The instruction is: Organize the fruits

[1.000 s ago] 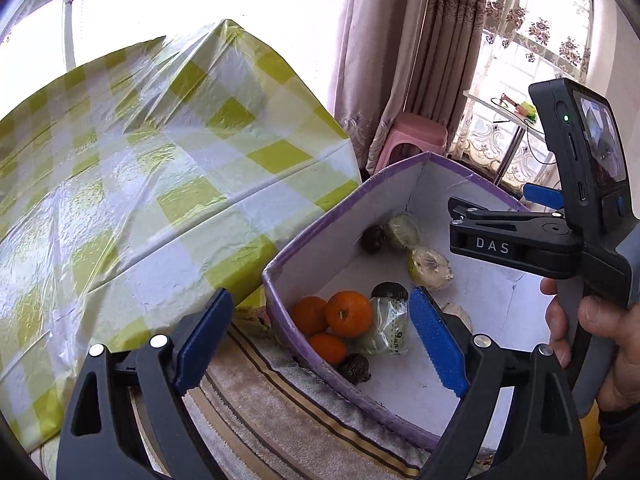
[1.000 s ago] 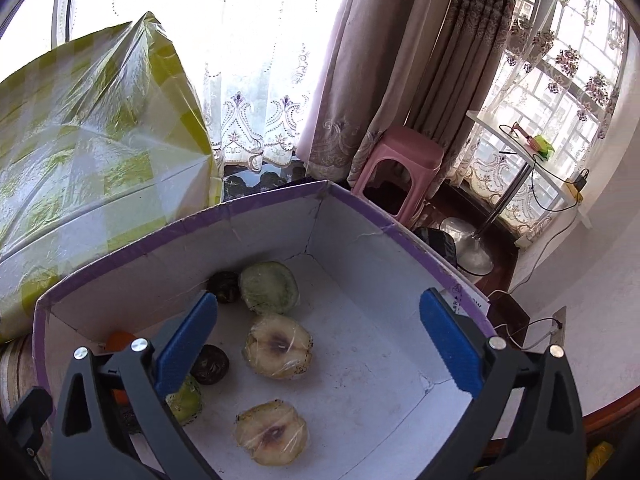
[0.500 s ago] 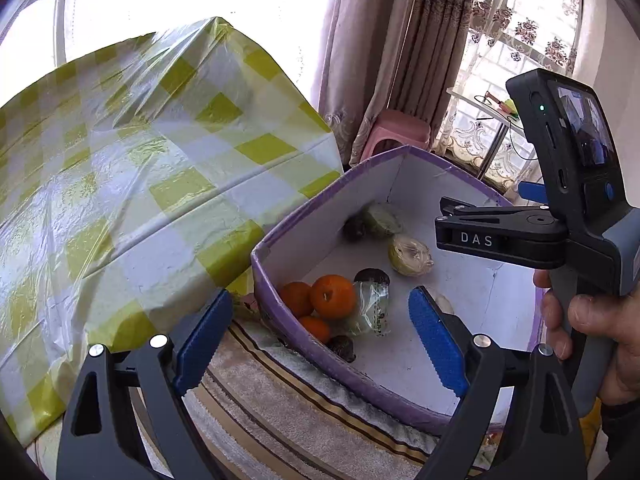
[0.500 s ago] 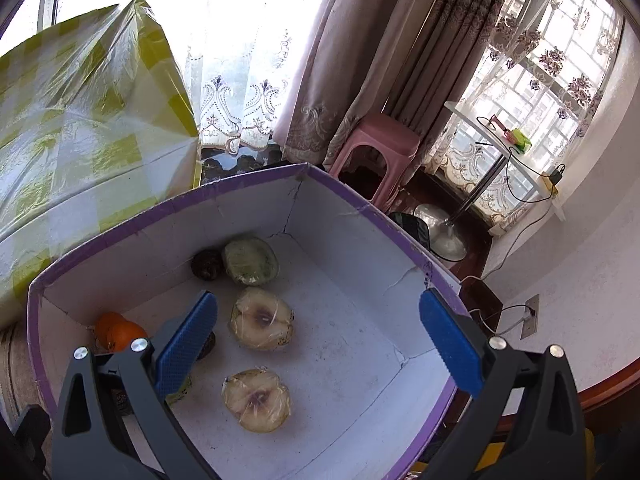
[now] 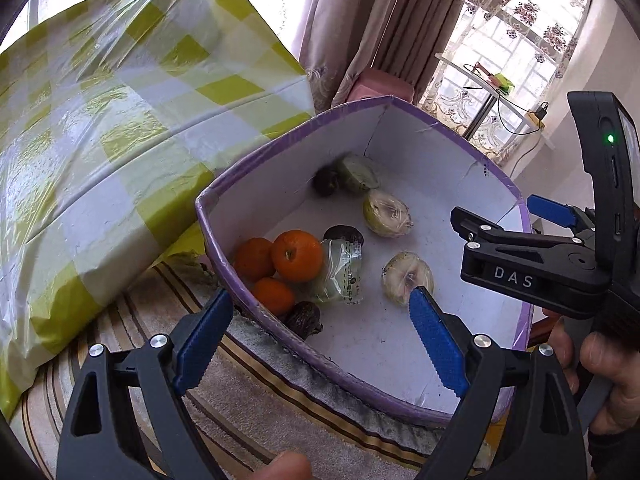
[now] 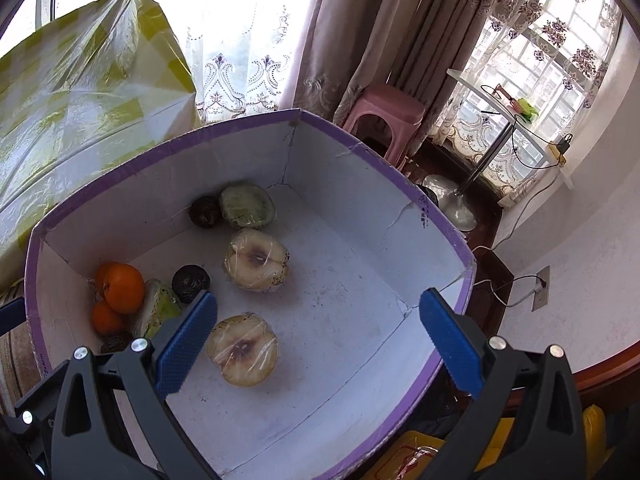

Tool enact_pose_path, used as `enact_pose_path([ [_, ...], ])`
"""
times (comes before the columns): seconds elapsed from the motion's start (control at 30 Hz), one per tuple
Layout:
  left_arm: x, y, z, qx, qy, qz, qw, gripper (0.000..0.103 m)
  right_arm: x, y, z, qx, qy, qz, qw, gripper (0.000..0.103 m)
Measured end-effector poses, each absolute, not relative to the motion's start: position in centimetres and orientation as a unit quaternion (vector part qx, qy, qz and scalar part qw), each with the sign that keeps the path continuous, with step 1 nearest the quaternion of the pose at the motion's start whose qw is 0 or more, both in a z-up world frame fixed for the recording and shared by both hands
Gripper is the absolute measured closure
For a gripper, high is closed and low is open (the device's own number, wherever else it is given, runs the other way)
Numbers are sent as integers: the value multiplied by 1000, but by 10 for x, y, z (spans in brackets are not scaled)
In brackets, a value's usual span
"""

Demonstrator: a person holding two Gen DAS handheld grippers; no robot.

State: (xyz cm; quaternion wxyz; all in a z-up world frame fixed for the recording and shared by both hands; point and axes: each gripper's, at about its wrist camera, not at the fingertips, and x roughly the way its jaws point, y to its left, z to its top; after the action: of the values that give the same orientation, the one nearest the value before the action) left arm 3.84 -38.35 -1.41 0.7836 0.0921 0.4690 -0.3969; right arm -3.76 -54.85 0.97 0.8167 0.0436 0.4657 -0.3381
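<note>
**Both tools wide and empty over the fruit box**

Left wrist view: your left tool (image 5: 320, 334) hangs wide, nothing between its blue pads, straddling the near corner of the purple-rimmed box (image 5: 224, 256). The box sits on a striped rug (image 5: 248, 392), its long axis running away from you toward the curtains (image 5: 384, 24). Three oranges (image 5: 297, 255) are bunched in the near left corner, the top one showing its stem end to the camera. Touching them on the right lies a wrapped green fruit (image 5: 340, 272), long axis pointing away toward a dark round fruit (image 5: 343, 235) behind it. Another dark fruit (image 5: 304, 319) lies against the near wall. Two wrapped halved fruits lie cut face up: one (image 5: 407, 283) just beyond your right pad, one (image 5: 386, 213) farther in. At the far corner a wrapped green fruit (image 5: 357, 173) touches a blurred dark one (image 5: 325, 180). Your right tool (image 5: 560, 240) comes in from the right, held by your hand (image 5: 600, 364); its jaw spread cannot be told here. A yellow-checked covered bench (image 5: 120, 120) rises on the left.

Right wrist view: your right tool (image 6: 316, 340) is wide and empty above the box (image 6: 444, 236). The nearer halved fruit (image 6: 242, 350) sits just beside the left pad, core upward; the other (image 6: 256, 259) lies beyond it, tilted slightly toward you. The oranges (image 6: 122, 288) sit in the left corner, well apart from the halves. A pink stool (image 6: 384, 114) stands behind the box.
</note>
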Motion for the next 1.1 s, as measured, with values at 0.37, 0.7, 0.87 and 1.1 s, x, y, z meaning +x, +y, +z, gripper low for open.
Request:
enact_pose_path([
  [0.37,50,-391,-25,88,489,-385,778,16,-39,-553,-4,54,476,-333,812,2],
  [0.7,53,-393,-28,91,493,-381,776,16,-40,-553,-12,63,484,-330,808,2],
  [0.87,53,-392,-27,92,492,-382,777,16,-42,-554,-15,74,483,-326,809,2],
  [1.1,52,-394,-28,97,490,-381,778,16,-44,-557,-21,83,485,-327,807,2],
])
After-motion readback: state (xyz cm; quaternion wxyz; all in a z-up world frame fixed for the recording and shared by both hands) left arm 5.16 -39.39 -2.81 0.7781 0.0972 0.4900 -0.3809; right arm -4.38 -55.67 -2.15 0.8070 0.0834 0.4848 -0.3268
